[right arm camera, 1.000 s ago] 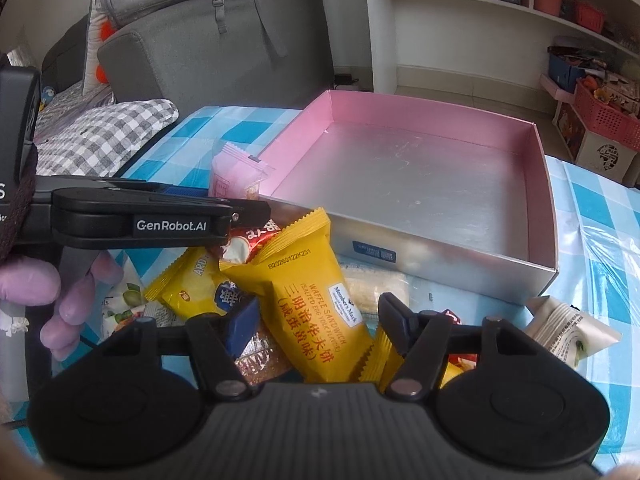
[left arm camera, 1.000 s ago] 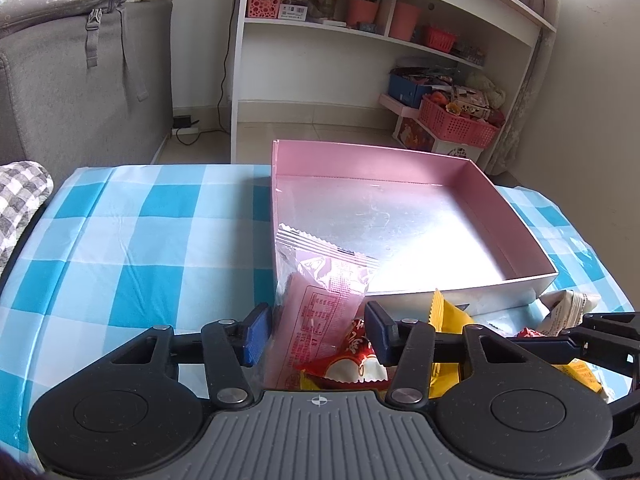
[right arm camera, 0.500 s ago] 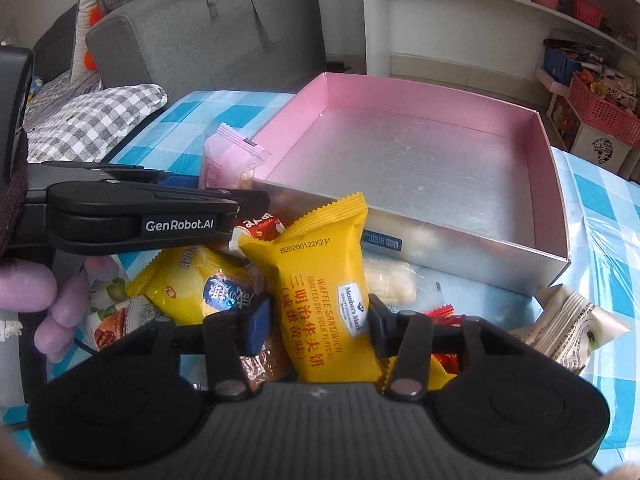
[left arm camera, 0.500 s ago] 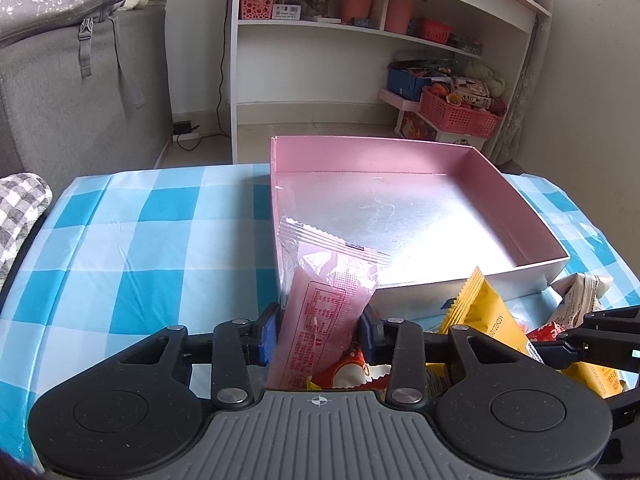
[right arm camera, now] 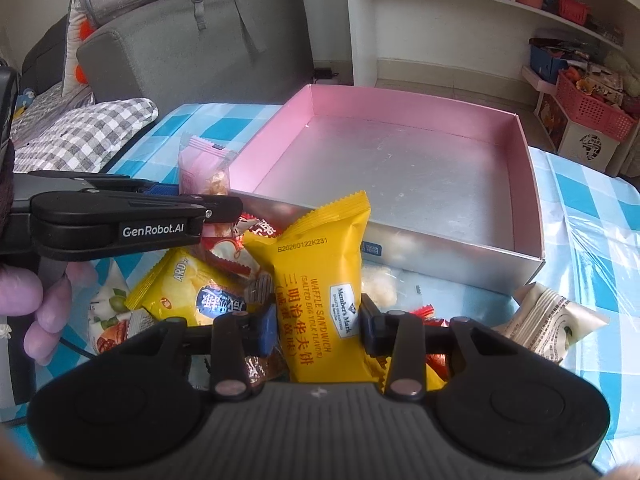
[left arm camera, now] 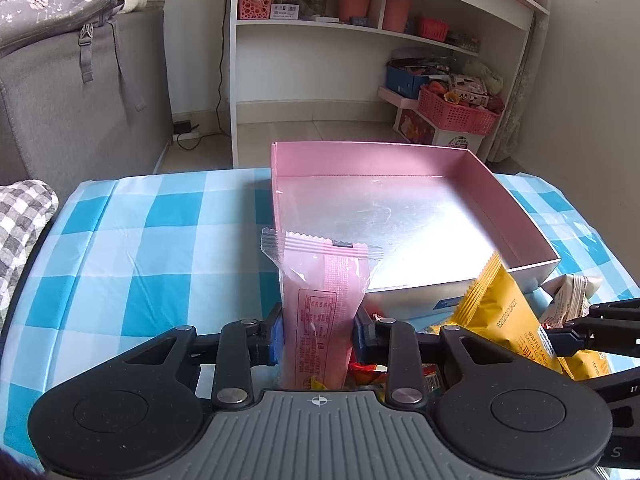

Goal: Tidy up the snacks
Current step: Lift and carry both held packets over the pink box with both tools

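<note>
The left tongs (left arm camera: pixel 318 330), jaws just closed in, clamp an upright pink snack packet (left arm camera: pixel 323 312) with a clear crimped top, at the near wall of the pink box (left arm camera: pixel 516 204). The right tongs (right arm camera: pixel 318 326), also just closed in, clamp a yellow waffle sandwich packet (right arm camera: pixel 320 280) over the snack pile on the tabletop (left arm camera: pixel 128 248) near its front edge. Both packets' lower ends are hidden behind the tongs' bodies

Left tongs (left arm camera: pixel 318 330) have closed, apparently pinching pink snack packet (left arm camera: pixel 324 312).
</note>
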Available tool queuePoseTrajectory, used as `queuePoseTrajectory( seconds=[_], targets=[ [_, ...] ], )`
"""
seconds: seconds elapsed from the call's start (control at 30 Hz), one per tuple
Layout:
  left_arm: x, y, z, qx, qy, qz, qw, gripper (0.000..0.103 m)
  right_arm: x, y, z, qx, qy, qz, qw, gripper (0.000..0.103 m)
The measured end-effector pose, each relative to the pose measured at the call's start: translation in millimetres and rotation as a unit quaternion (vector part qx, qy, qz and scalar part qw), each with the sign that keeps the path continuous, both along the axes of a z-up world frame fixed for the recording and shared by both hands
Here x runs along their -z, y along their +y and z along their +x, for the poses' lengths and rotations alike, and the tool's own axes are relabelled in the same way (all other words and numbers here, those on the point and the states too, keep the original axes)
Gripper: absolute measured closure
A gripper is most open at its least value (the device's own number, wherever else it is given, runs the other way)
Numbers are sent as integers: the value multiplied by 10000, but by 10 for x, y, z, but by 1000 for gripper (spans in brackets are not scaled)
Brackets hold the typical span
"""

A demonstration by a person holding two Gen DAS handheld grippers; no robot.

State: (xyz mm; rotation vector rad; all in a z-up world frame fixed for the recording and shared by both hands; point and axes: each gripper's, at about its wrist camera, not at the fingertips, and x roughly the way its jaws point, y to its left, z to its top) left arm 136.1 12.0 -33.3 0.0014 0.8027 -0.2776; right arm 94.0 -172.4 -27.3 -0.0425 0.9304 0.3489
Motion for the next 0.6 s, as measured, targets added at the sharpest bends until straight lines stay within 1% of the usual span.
queuePoseTrajectory(
  seconds=[0.23, 0.37, 0.6],
  targets=[
    [-139, 96, -6, -136, 90, -161, 9997, 73, -106, -110, -1, 239, -122, 195, 9994, 67],
    [-255, 138, -27, -182, 68, -213, 9996, 74, -179, -164, 9, 399, -233, 315, 9984, 67],
    [-442, 176, -63, -217, -6, -258, 9994, 74, -337, -276, 40, 700, -554, 674, 9937, 67]
  ],
)
